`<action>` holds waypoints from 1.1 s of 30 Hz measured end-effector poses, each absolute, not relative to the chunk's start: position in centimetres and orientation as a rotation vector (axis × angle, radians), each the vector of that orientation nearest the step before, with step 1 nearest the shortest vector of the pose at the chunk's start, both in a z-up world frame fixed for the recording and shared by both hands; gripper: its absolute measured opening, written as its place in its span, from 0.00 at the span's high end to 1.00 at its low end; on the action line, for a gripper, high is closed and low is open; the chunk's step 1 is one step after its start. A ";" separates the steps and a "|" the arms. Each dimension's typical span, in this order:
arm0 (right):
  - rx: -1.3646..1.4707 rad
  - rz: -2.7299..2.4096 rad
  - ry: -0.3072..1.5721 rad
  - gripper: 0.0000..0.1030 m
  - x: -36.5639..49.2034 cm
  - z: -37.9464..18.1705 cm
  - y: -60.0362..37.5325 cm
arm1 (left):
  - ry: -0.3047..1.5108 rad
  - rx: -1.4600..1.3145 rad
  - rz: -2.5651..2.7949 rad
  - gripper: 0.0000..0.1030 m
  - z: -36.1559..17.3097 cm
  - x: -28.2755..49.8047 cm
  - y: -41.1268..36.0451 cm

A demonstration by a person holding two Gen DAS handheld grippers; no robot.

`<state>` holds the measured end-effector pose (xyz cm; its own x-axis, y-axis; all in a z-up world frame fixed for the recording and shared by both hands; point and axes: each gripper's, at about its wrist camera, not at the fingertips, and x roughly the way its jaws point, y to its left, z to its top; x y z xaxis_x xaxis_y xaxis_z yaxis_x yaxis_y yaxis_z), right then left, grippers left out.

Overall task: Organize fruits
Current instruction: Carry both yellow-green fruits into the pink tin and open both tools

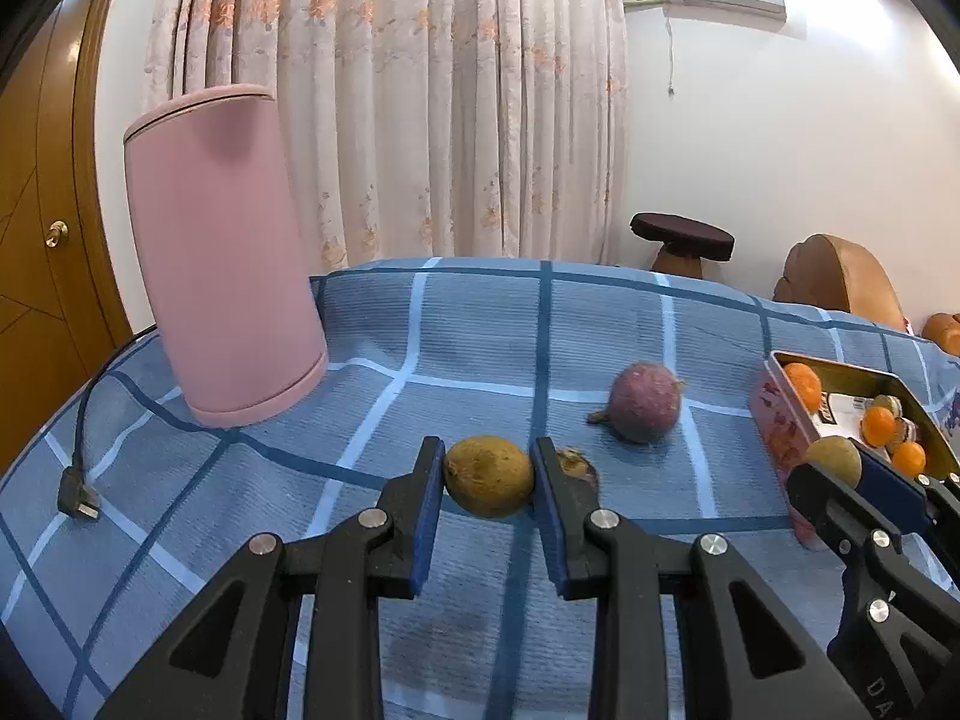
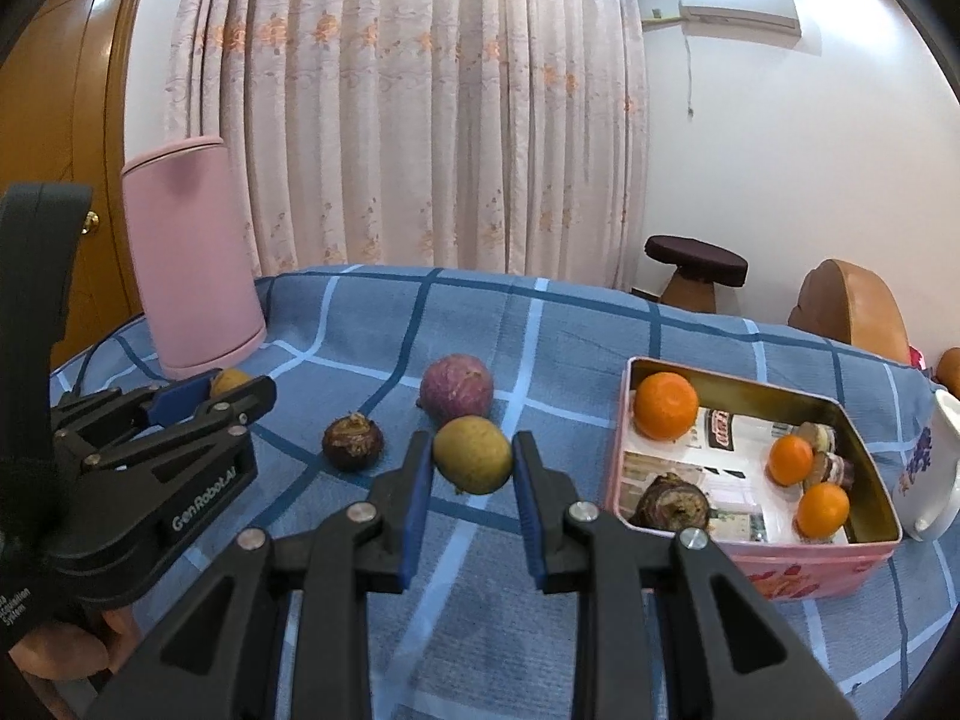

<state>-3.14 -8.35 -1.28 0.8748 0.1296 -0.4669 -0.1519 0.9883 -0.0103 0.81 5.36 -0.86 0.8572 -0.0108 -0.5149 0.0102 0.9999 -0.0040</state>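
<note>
Left gripper point(image 1: 487, 480): its blue pads sit against both sides of a yellow-brown fruit point(image 1: 489, 476), so it reads as clamped on it; whether the fruit is lifted or resting on the cloth cannot be told.

Right gripper point(image 2: 472, 462): closed on a second greenish-yellow fruit point(image 2: 473, 454), pads on its left and right flanks, held near the tin's left wall.

Nearby loose fruit: a dark wrinkled fruit point(image 2: 353, 441) lies on the cloth between the two grippers; a larger purple fruit point(image 2: 456, 388) sits just behind the right gripper's load.

Tin point(image 2: 618, 438): pink, open-topped, to the right on the blue checked cloth point(image 2: 540, 336). It already holds three oranges, the biggest point(image 2: 666, 406) in the back-left corner, plus a dark fruit point(image 2: 672, 504) at the front left and some wrapped items on the far side.

Beyond: a pink cylinder container point(image 1: 225, 252) stands upright at the left rear, with a black plug point(image 1: 77, 495) on the cloth in front of it; a white jug point(image 2: 933, 468) stands just right of the tin.

Step in hand: likely carrying both held fruits to the tin.

Doing it well: take the right fruit in first, since it is nearer. Lift clear of the tin rim, aim for the bare middle of the floor, lower before letting go so the round fruit does not bounce or roll onto the oranges. Keep the left gripper back until the right one is out.
</note>
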 end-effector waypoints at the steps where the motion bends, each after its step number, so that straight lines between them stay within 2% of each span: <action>1: -0.049 0.147 0.484 0.71 -3.3 -1.3 -8.6 | 0.540 0.004 -0.015 0.70 -0.9 0.7 5.0; 33: -0.065 0.032 0.466 0.71 -5.6 -1.1 -18.2 | 0.531 0.044 -0.152 0.70 -0.6 -1.8 -4.8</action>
